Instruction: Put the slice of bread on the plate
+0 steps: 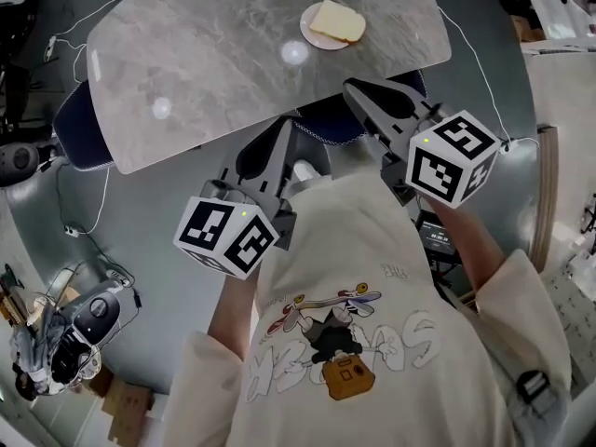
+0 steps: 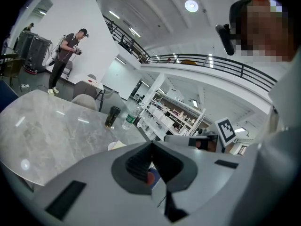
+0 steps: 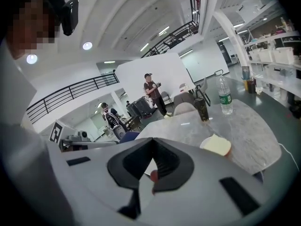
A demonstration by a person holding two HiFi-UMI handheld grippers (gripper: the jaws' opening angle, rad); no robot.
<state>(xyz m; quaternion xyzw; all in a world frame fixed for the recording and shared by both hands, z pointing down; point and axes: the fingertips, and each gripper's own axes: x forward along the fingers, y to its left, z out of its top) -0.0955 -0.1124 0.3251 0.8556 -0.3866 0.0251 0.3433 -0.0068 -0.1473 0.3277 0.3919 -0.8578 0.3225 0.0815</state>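
Observation:
A slice of pale bread (image 1: 337,21) lies on a small white plate (image 1: 308,30) at the far side of the grey marble table (image 1: 205,54). The right gripper view shows the bread (image 3: 217,145) lying on that plate, beyond the jaws. My left gripper (image 1: 282,127) and right gripper (image 1: 352,87) are both held near my chest, at the table's near edge and well short of the plate. Each one's jaws meet at the tip with nothing between them: the left gripper (image 2: 151,144) and the right gripper (image 3: 153,140) are shut and empty.
A dark cup (image 3: 202,109) and a clear water bottle (image 3: 225,98) stand on the table's far side. Blue chairs (image 1: 70,124) are tucked at the table's edges. Cables and camera gear (image 1: 65,333) lie on the floor at left. A person (image 3: 151,91) stands in the background.

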